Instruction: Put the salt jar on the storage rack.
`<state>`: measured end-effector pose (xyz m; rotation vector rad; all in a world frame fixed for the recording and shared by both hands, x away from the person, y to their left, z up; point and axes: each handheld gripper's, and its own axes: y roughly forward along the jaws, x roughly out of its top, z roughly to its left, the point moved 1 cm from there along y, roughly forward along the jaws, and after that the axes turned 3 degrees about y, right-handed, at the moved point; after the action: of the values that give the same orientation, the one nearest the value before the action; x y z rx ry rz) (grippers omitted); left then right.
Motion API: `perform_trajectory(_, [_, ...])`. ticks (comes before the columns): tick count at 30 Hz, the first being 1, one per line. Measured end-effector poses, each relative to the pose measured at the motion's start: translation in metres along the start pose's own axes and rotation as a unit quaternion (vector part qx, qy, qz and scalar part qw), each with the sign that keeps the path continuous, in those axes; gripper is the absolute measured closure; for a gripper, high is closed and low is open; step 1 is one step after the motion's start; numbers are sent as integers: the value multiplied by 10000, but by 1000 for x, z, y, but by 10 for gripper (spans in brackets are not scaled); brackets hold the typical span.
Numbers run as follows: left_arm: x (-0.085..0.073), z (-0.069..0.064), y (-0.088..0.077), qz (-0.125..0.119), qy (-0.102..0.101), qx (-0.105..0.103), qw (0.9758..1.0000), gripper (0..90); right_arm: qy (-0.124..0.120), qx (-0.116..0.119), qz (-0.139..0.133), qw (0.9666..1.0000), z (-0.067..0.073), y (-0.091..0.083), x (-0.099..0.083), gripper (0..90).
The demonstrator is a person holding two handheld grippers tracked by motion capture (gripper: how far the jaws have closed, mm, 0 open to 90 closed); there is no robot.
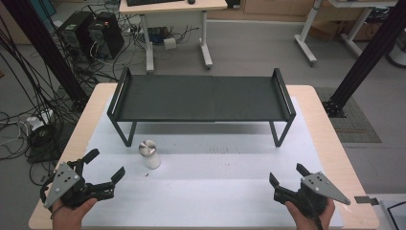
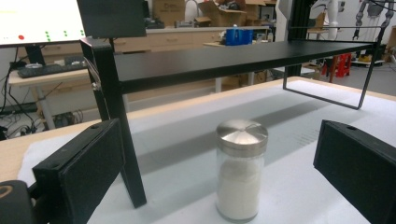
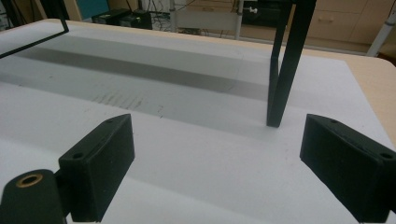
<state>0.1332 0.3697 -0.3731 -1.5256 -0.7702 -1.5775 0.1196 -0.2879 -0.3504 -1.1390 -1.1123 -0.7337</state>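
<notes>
A small glass jar (image 1: 150,154) with a metal lid and white powder inside stands upright on the white mat, in front of the black shelf's (image 1: 201,98) left leg. In the left gripper view the jar (image 2: 239,170) stands a short way ahead, between the lines of the two jaws, clear of both. My left gripper (image 1: 104,165) is open at the table's near left, below and left of the jar. At the near right my right gripper (image 1: 287,174) is open, with bare mat between its jaws (image 3: 215,158).
The low black shelf stands across the back of the mat on thin legs; its right front leg (image 3: 285,70) is ahead of my right gripper. The wooden table edge (image 1: 330,139) borders the mat. Desks, computers and cables lie beyond the table.
</notes>
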Motion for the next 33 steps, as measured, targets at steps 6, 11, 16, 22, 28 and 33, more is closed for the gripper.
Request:
perform_trajectory(6, [-2, 0, 0, -33, 38, -48, 10000, 18, 13, 13, 18, 10000, -1, 1, -2, 99])
perform_trajectory(11, [-2, -1, 1, -21, 69, -83, 9999, 8, 12, 37, 47, 10000, -1, 4, -3, 99])
perform_trajectory(16, [-4, -2, 4, -49, 102, -104, 9999, 6, 2, 69, 70, 10000, 0, 6, -4, 100])
perform_trajectory(22, [-7, -3, 12, -75, 137, -186, 9997, 3, -13, 69, 68, 10000, 1, 5, -5, 99])
perform_trajectory(28, [-6, -3, 23, -54, 169, -241, 9996, 3, -17, 63, 58, 10000, 3, 3, -5, 100])
perform_trajectory(33, [-6, -3, 30, -62, 134, -239, 9996, 3, -6, 54, 41, 10000, 4, 0, -7, 99])
